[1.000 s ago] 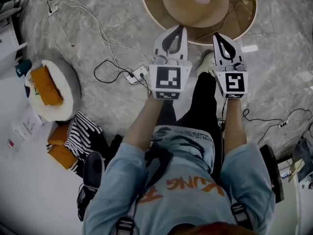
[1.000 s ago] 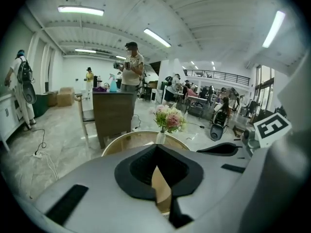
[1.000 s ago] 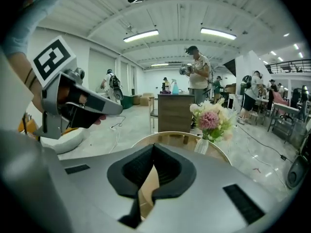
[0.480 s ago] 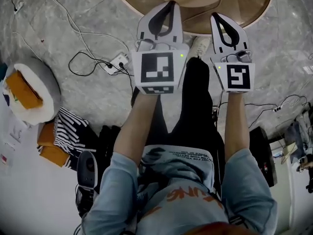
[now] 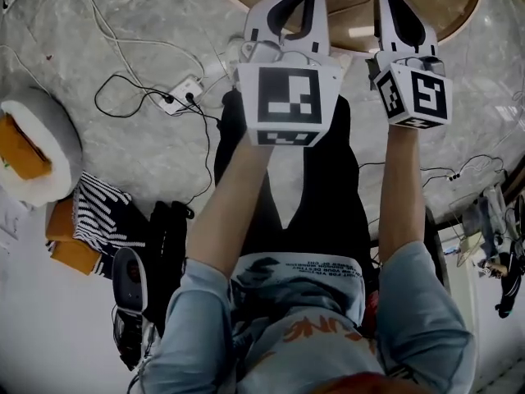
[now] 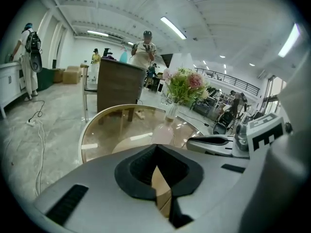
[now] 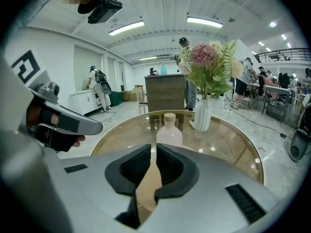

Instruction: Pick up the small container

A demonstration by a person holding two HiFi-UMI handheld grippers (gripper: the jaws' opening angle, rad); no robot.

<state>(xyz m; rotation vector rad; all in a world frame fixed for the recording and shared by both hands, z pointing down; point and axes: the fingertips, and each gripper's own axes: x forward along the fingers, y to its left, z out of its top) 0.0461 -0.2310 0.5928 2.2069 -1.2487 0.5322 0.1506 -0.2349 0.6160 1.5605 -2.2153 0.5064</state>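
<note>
Pale pink plastic with a beige cap, the small container [image 7: 169, 130] stands upright on the round glass counter [image 7: 228, 142], near its middle. A white vase [image 7: 201, 115] of flowers stands just beside it, on its right in the right gripper view. In that view the container rises straight ahead of the right tongs [image 7: 154, 152], directly above the slit between their pads, beyond the tips and touching neither. The jaws of these tongs are opening from a narrow gap, with nothing between them. In the left gripper view the same container sits ahead of the left tongs [image 6: 155, 152], a little right of their line and also apart. The left pads meet at the tips and hold nothing. From the head view both tongs are held side by side over the counter's near edge, left beside right, above the person's legs and the marble floor [image 5: 131, 162]
</note>
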